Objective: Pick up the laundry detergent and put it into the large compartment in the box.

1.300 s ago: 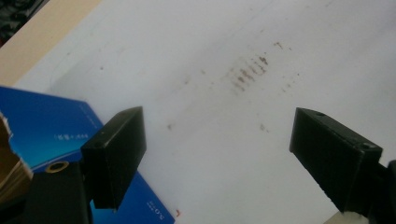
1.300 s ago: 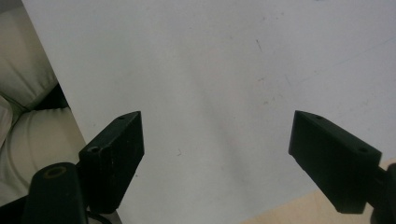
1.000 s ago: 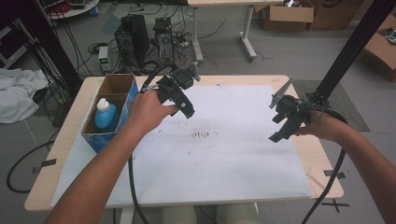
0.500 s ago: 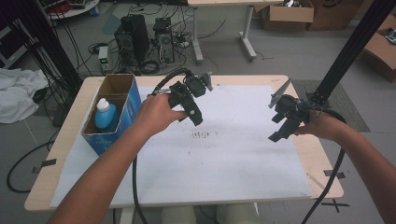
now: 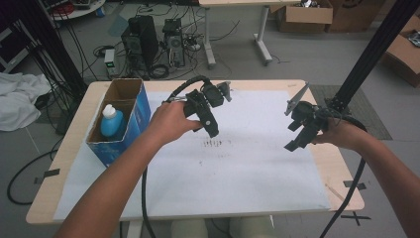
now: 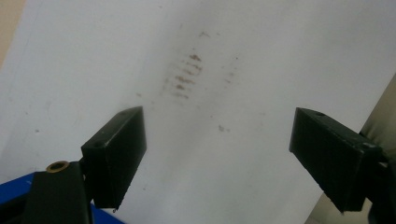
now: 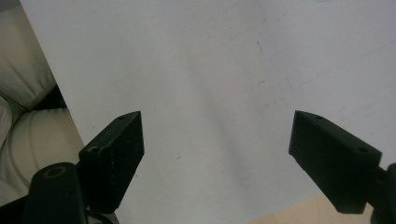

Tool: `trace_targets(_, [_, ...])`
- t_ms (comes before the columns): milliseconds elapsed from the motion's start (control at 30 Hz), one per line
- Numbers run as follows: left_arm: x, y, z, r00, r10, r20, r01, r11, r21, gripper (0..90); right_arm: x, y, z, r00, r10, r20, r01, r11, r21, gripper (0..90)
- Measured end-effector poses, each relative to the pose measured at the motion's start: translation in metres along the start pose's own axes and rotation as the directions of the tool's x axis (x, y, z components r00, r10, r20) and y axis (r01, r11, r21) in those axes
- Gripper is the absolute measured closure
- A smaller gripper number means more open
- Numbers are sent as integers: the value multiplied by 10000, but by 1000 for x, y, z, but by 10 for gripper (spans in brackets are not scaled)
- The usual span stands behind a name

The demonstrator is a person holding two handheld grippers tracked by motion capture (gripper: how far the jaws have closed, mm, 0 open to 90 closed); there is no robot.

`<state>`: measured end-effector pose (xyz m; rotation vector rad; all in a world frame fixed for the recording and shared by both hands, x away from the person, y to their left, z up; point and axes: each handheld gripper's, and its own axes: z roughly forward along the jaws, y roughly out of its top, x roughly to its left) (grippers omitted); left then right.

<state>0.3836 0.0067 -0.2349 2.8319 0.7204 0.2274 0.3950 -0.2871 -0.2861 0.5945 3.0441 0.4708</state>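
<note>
White paper sheet (image 5: 257,168) covers most of the counter (image 5: 341,163), and near its middle sits one small patch of brownish smudges (image 5: 214,144), the thing the work seems to centre on. The left hand-held gripper (image 5: 210,130) hangs just above and to the left of that patch with its jaws spread wide and nothing between them; its own view looks straight down on the smudges (image 6: 184,77). The right hand-held gripper (image 5: 295,141) hovers well apart over the sheet's right side, jaws equally wide and empty. This looks like an approach step, nothing grasped yet. One blue cardboard box (image 5: 132,111) at the left holds one blue bottle (image 5: 111,122); cleaning the marks would likely call for fetching it first.
</note>
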Motion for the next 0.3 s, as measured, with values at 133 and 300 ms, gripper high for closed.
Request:
trace_targets(133, [1,-1,-1,10000,-54,19,54,10000,-5,196,0,0,0,10000,30,16,-31,10000,32,181])
trace_targets(300, [3,-2,-1,10000,-61,40,61,10000,-9,195,0,0,0,10000,36,18,-36,10000,37,181])
